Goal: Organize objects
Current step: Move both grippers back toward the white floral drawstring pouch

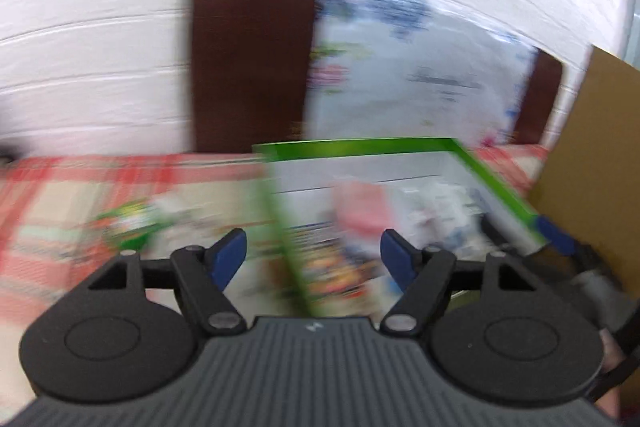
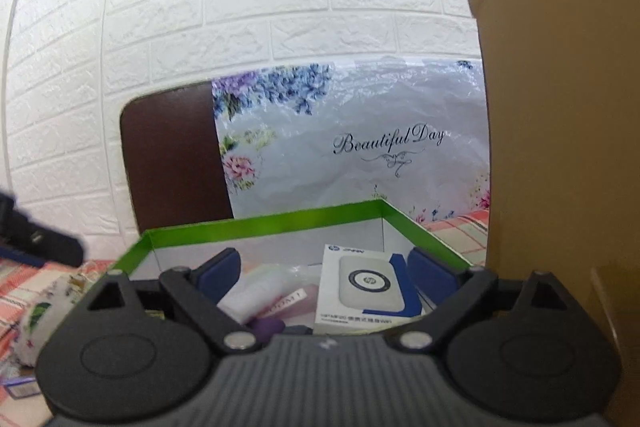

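Observation:
A green-rimmed open box (image 2: pixel 264 223) stands on the checked tablecloth and holds a white HP device carton (image 2: pixel 366 291), a white tube (image 2: pixel 256 293) and a purple item (image 2: pixel 268 330). My right gripper (image 2: pixel 324 267) is open and empty, its fingers just over the box's near side. In the blurred left wrist view the same box (image 1: pixel 360 147) lies ahead, with a pink item (image 1: pixel 360 207) and a colourful pack (image 1: pixel 328 267) inside. My left gripper (image 1: pixel 314 251) is open and empty above the box's left wall. The right gripper's blue fingertip (image 1: pixel 554 233) shows at the box's right rim.
A tall brown cardboard box (image 2: pixel 560 107) stands close on the right. A floral "Beautiful Day" bag (image 2: pixel 360 139) and a dark brown board (image 2: pixel 176 155) lean on the white brick wall. A floral packet (image 2: pixel 40 311) lies left of the box; a green packet (image 1: pixel 128 223) lies on the cloth.

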